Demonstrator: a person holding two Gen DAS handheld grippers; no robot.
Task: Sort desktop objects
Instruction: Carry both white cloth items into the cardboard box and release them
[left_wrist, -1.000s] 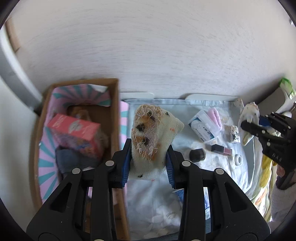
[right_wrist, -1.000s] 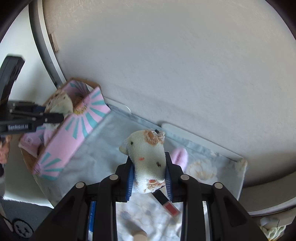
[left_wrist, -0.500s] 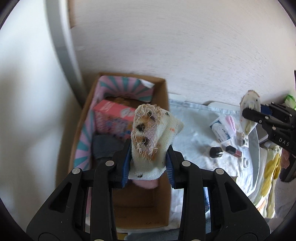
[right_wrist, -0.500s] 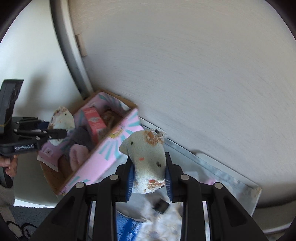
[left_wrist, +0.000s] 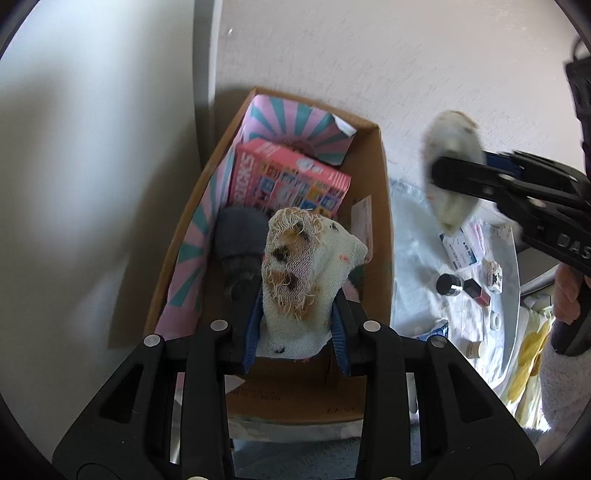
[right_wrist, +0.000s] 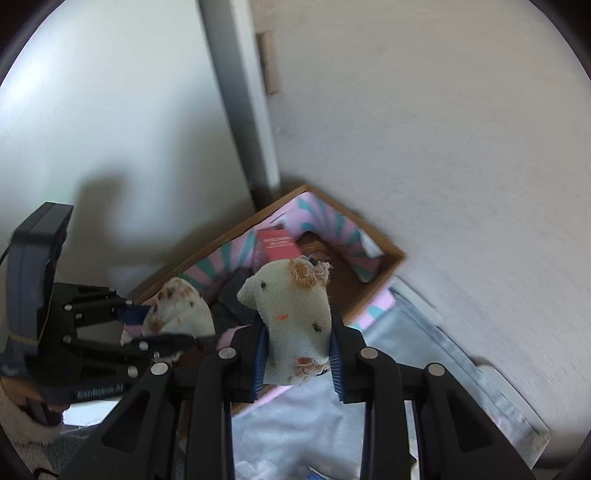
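My left gripper (left_wrist: 295, 332) is shut on a cream sock with orange and black patches (left_wrist: 299, 273) and holds it over the open cardboard box (left_wrist: 369, 162). My right gripper (right_wrist: 297, 354) is shut on a matching cream sock (right_wrist: 291, 314) and holds it near the box's right wall (right_wrist: 373, 291). The box is lined pink and teal and holds a pink carton (left_wrist: 284, 181) and a dark grey sock (left_wrist: 240, 247). In the left wrist view the right gripper (left_wrist: 454, 177) with its sock (left_wrist: 450, 155) shows at the right. In the right wrist view the left gripper (right_wrist: 155, 325) shows at the left.
A pale cloth (left_wrist: 417, 266) on the table right of the box carries a white medicine box (left_wrist: 461, 251), a black cap (left_wrist: 448, 284), a red-black tube (left_wrist: 478, 291) and small tape rolls. A wall and a grey door frame (right_wrist: 243, 110) stand behind the box.
Both grippers have moved left with their socks. The left gripper went from over the cloth to above the box. The right gripper came up to the box's right side.
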